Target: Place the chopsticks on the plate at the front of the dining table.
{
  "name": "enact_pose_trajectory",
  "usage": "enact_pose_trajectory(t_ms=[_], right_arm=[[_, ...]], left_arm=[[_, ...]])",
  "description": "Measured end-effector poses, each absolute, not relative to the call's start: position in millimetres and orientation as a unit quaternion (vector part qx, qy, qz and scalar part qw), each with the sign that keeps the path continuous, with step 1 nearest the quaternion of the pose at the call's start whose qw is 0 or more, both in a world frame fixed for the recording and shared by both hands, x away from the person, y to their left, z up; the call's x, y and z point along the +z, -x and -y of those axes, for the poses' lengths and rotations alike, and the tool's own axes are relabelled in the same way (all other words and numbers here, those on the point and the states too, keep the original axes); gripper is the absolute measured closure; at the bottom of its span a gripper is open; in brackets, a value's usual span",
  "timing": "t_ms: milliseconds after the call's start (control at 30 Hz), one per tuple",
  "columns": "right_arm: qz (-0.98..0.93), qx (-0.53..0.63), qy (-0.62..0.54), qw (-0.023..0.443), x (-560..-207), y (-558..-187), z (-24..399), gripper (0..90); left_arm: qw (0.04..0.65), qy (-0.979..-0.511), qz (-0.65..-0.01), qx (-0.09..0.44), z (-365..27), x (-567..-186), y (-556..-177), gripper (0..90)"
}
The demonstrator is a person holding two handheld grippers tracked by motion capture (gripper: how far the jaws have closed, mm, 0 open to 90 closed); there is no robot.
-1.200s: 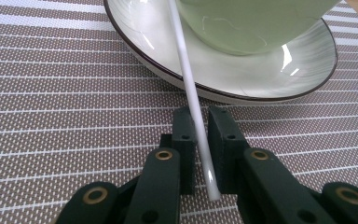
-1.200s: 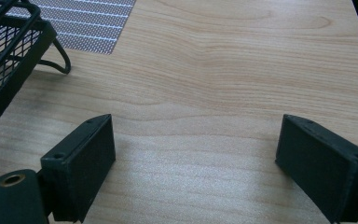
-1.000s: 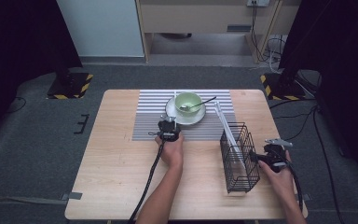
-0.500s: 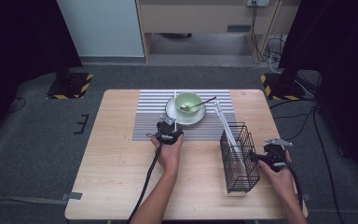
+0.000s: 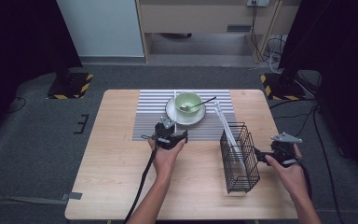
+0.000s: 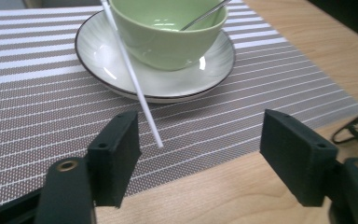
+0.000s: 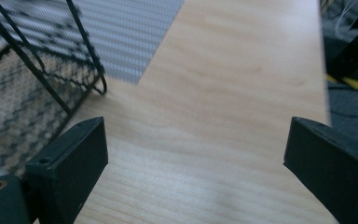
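white stick [image 6: 135, 88] leans on the saucer [image 6: 102, 65] ahead of left gripper [image 6: 200, 140].

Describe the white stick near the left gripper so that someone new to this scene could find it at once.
Start at the striped placemat on the wooden table and find the white saucer with the green bowl. A thin white stick leans across the saucer's rim, its end over the mat. Unlike the metal spoon in the bowl, it is straight, plain and white.

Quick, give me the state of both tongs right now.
Left tongs: open, jaws just opened, holding nothing; the white stick lies just ahead, untouched.
Right tongs: open, holding nothing, beside the wire basket.
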State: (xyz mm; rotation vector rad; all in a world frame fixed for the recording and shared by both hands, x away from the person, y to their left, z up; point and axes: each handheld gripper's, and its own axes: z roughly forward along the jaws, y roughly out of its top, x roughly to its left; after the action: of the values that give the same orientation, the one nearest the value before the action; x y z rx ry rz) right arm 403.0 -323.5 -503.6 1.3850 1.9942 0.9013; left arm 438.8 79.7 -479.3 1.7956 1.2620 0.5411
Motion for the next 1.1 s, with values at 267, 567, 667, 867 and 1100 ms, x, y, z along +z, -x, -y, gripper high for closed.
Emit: enact_pose_trajectory(t_ms=[267, 567, 667, 867, 1100], right_arm=[[-0.748, 0.351, -0.483, 0.29, -429, -400, 314, 8.2], [-0.749, 0.386, -0.463, 0.275, -378, -400, 304, 14.3], [-0.755, 0.388, -0.45, 0.277, -363, -403, 297, 17.3], [-0.759, 0.404, -0.435, 0.268, -347, -406, 286, 24.0], [-0.775, 0.416, -0.403, 0.255, -335, -410, 263, 34.9]], left_arm=[[0.453, -0.727, -0.479, 0.193, -94, -466, -425, 20.4], [0.472, -0.73, -0.46, 0.181, -107, -460, -422, 12.2], [0.475, -0.735, -0.451, 0.174, -108, -457, -420, 9.8], [0.482, -0.739, -0.443, 0.16, -107, -454, -416, 7.7], [0.484, -0.74, -0.439, 0.162, -109, -451, -414, 7.4]])
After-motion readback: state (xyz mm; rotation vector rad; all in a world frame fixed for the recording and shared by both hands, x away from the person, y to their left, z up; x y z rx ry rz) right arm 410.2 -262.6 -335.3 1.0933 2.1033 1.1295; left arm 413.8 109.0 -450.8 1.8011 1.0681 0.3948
